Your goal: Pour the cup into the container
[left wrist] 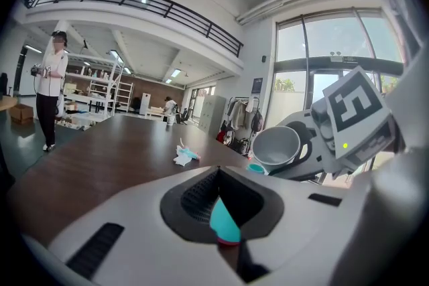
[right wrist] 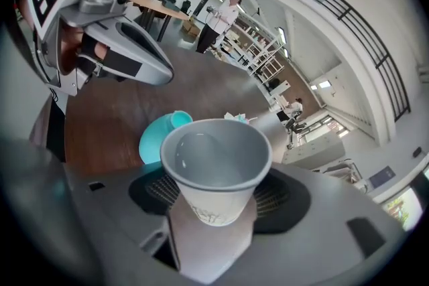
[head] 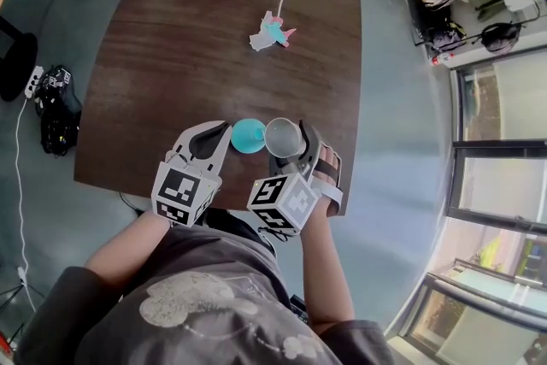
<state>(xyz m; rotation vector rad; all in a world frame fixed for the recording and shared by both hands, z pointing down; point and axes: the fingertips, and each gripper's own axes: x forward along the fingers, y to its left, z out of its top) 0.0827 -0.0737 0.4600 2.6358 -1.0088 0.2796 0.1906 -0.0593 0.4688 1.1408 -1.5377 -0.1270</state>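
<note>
Holding the cup beside the container at the near edge

We have both tools low over the near end of the brown worktop (head: 205,30). Our right tool (head: 295,151) is clenched on the cup (head: 283,136), a pale grey paper one, with a jaw pressing on either side of it below the rim. The cup is held up off the worktop and tilted, its mouth turned partly towards the left tool (head: 224,134). We cannot tell what is inside it; the inner wall looks plain grey.

Our left tool is closed on the container (head: 248,135), which is teal. In the left gripper view a thin teal edge sits pinched in the slot between its jaws. The container is just left of the cup, between the two tools. We cannot tell whether cup and container touch.

Farther off, near the middle of the worktop, lies a small white, teal and pink scrap (head: 272,33), well apart from both tools. On the floor left of the worktop sits a black bag (head: 58,111). Far across the room, beyond the worktop, a person (left wrist: 50,87) in a white top stands near some shelves.
</note>
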